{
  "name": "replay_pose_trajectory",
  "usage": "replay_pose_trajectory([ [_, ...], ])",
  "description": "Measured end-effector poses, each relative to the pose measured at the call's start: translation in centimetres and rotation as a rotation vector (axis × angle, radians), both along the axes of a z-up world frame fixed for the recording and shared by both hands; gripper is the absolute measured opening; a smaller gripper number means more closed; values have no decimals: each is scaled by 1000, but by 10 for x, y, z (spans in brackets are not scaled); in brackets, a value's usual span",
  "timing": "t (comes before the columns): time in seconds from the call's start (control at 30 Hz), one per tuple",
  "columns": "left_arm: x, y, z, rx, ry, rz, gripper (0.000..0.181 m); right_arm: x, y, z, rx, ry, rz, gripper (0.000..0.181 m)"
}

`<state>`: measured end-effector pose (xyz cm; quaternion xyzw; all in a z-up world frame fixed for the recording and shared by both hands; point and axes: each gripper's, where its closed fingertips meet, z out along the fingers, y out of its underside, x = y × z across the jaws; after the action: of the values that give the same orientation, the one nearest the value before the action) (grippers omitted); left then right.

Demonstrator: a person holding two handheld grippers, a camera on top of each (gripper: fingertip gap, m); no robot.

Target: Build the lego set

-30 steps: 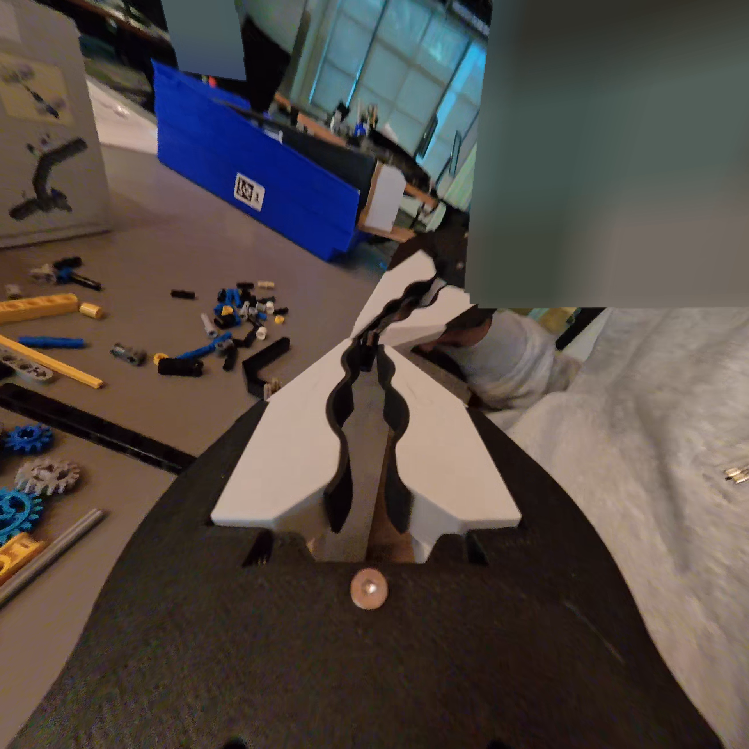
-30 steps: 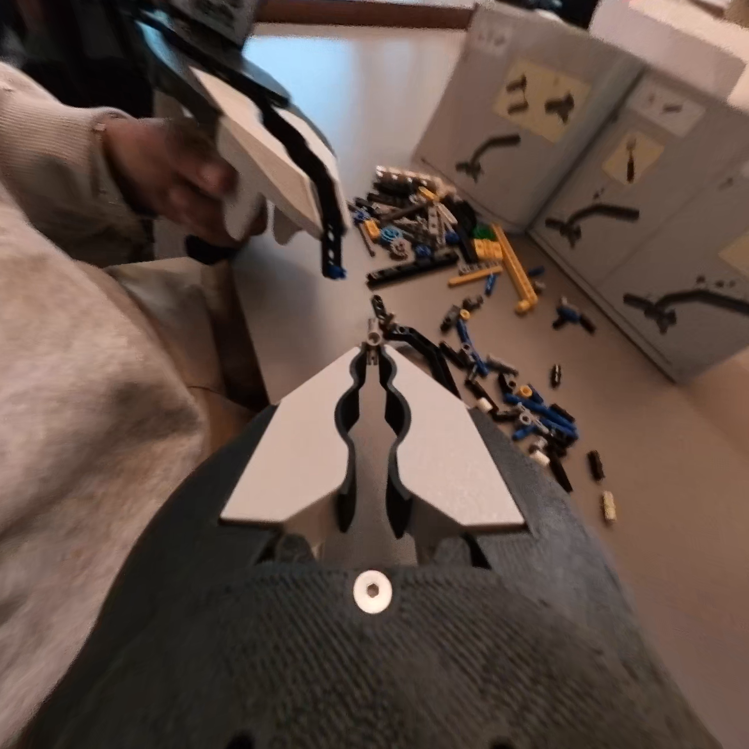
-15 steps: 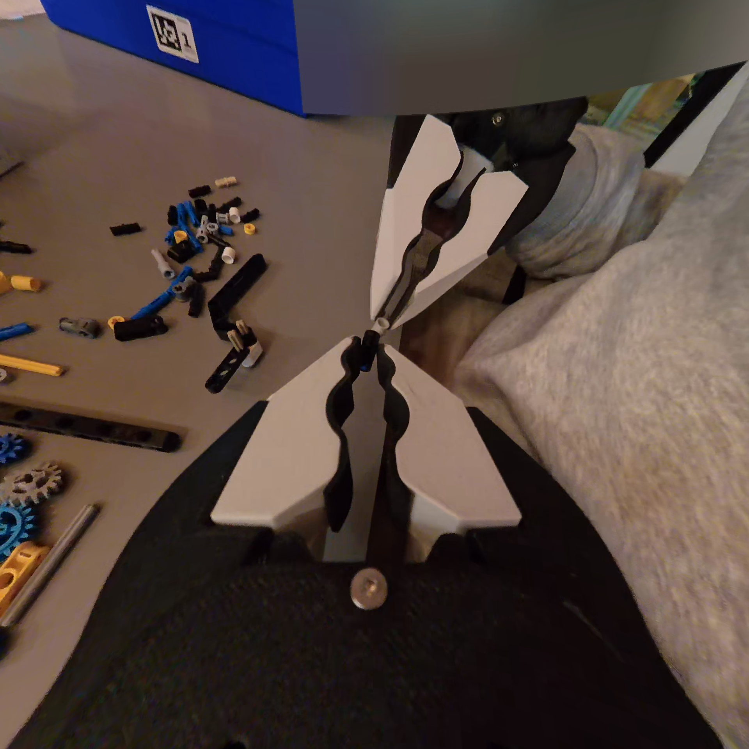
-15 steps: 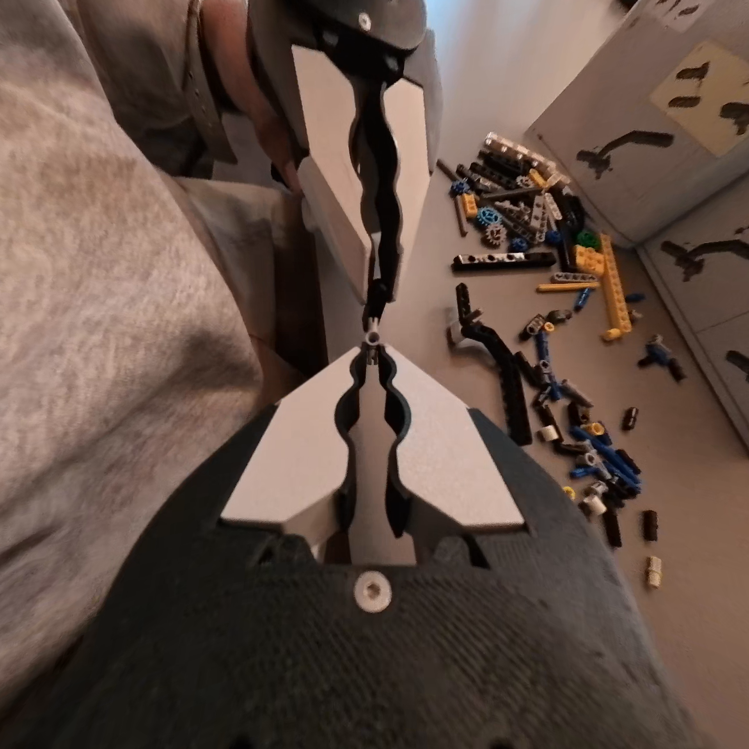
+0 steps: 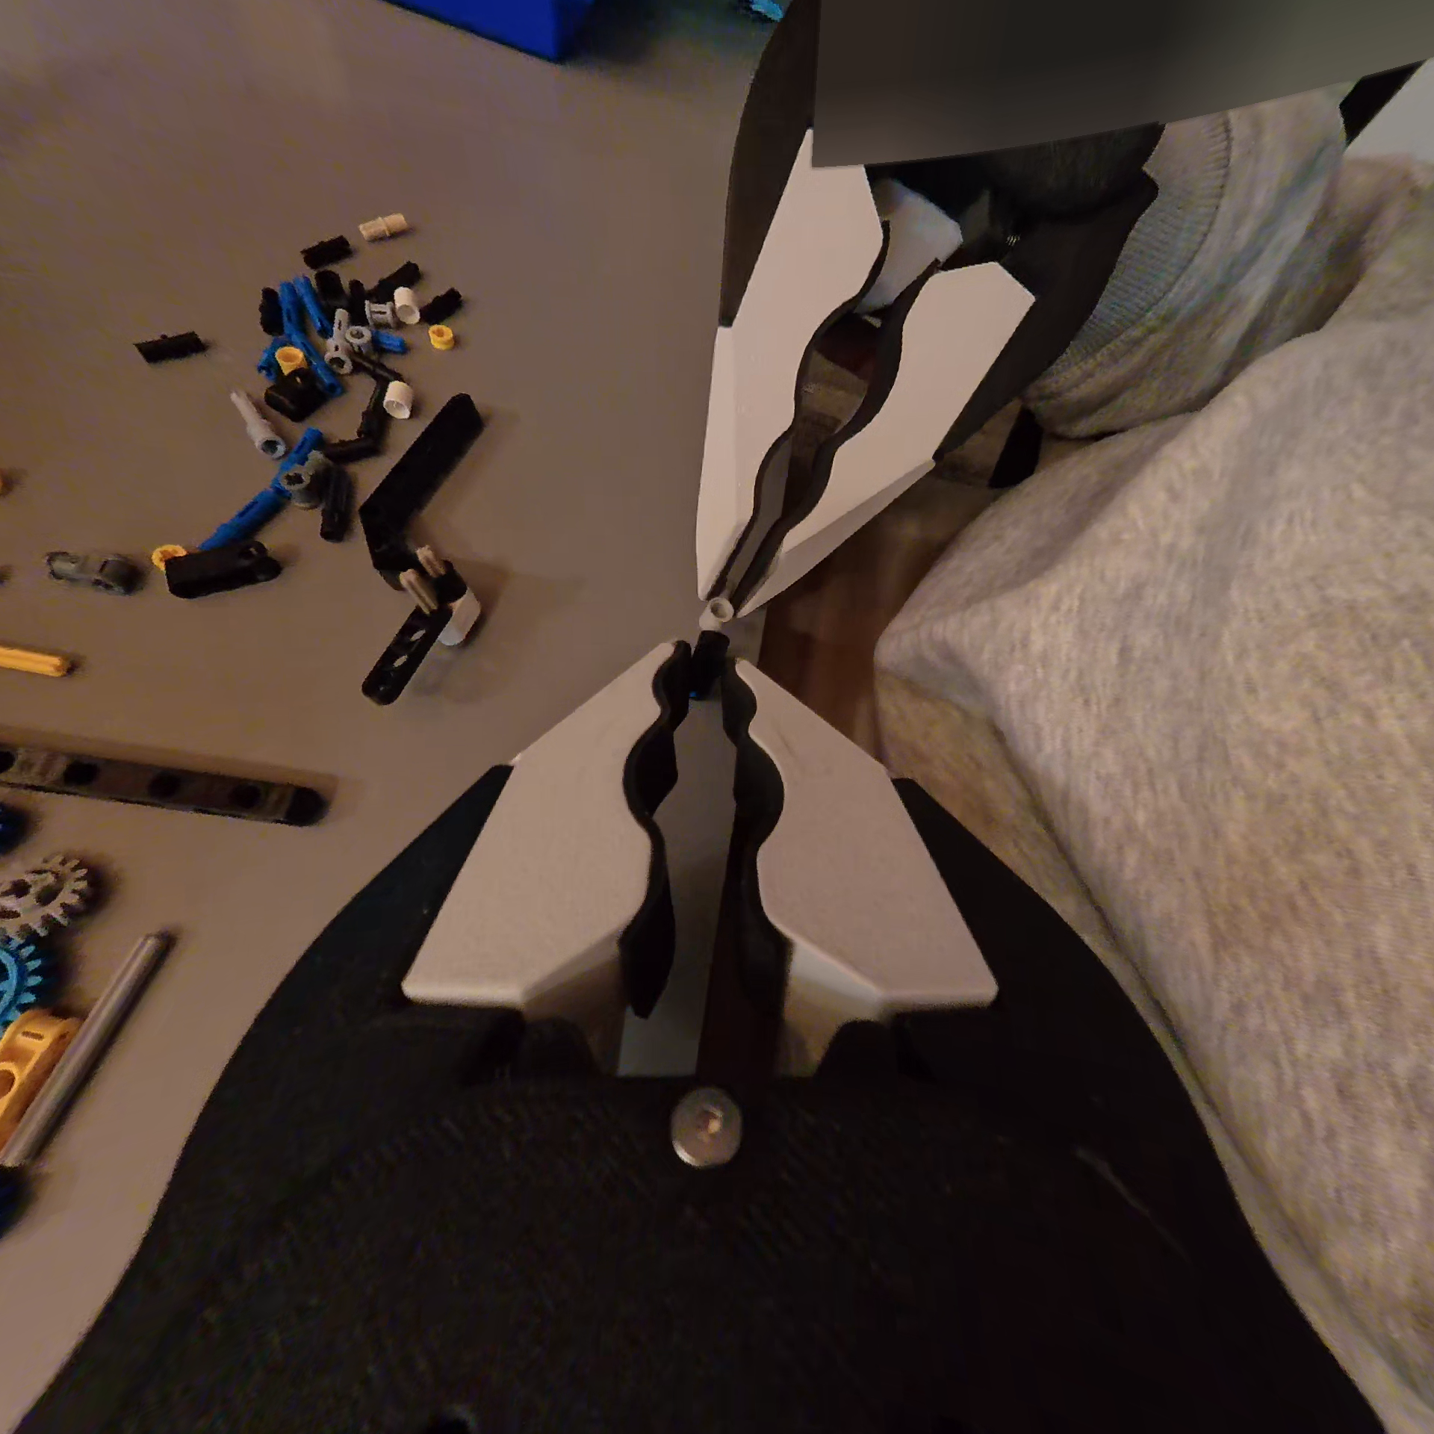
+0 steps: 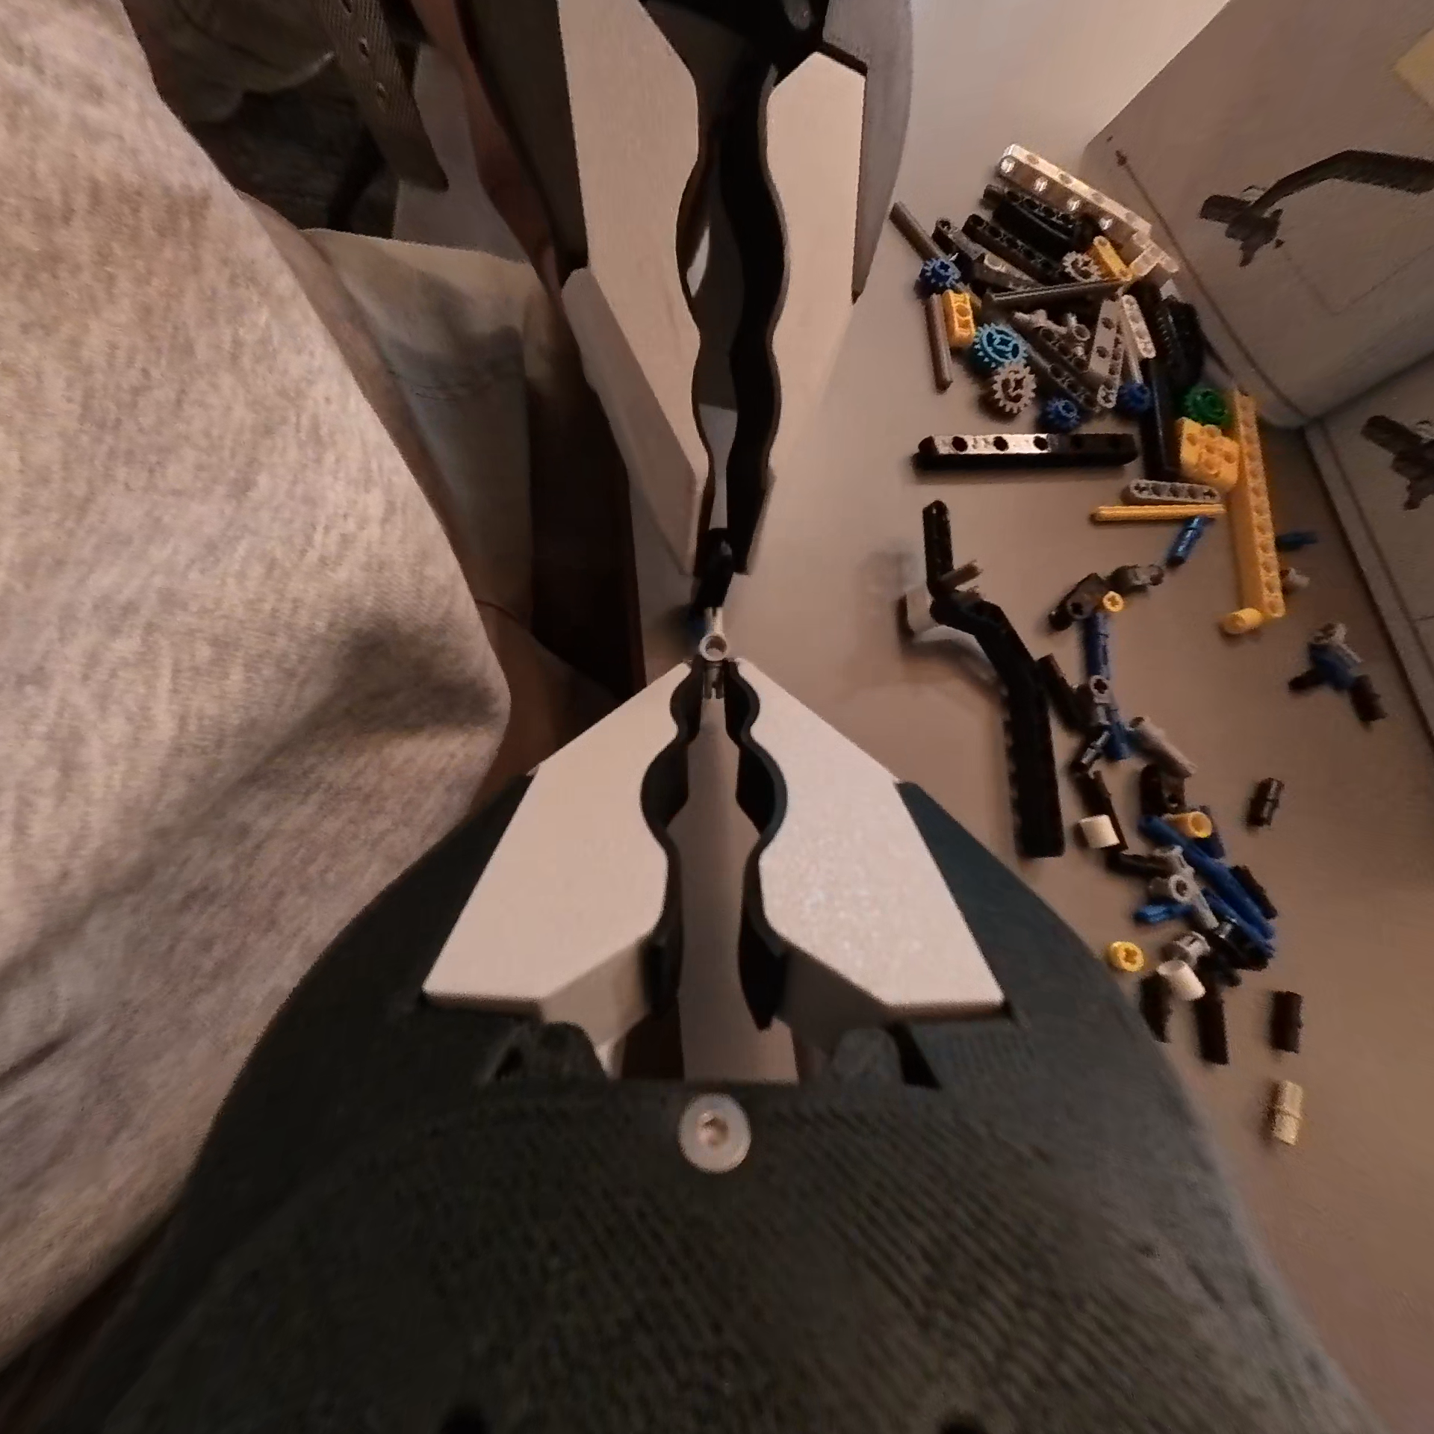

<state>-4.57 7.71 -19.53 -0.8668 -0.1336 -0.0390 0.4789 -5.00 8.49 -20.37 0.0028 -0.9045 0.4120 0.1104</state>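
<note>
In the left wrist view my left gripper (image 5: pixel 702 671) is shut on a small black piece with a blue pin (image 5: pixel 704 659). My right gripper (image 5: pixel 728 601) comes down from the top, shut on a small light grey connector (image 5: pixel 715 613). The two pieces meet tip to tip above the table's edge. In the right wrist view my right gripper (image 6: pixel 712 673) holds the grey connector (image 6: pixel 712 648), and the left gripper (image 6: pixel 725 555) holds the black piece (image 6: pixel 715 574) just above it, a bit of blue showing where they meet.
Loose pieces lie on the grey table (image 5: pixel 582 194): a black bent beam (image 5: pixel 419 497), a long black beam (image 5: pixel 163 784), small pins (image 5: pixel 326 341), gears (image 5: pixel 46 892), yellow beams (image 6: pixel 1253 504). Grey boxes (image 6: pixel 1280 233) stand behind. A person's grey sweater (image 5: pixel 1164 698) is close by.
Both grippers have come together tip to tip, bringing the grey connector against the black piece. Both views have tilted down toward the table.
</note>
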Motion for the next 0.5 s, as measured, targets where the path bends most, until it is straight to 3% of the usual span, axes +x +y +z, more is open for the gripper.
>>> replay_pose_trajectory([
  [0.03,0,-1,0,0,-6,-2,7,1,-1,0,2,-2,2,3],
  [0.5,0,-5,-1,-5,-9,1,7,0,-4,0,13,6,-6,3],
])
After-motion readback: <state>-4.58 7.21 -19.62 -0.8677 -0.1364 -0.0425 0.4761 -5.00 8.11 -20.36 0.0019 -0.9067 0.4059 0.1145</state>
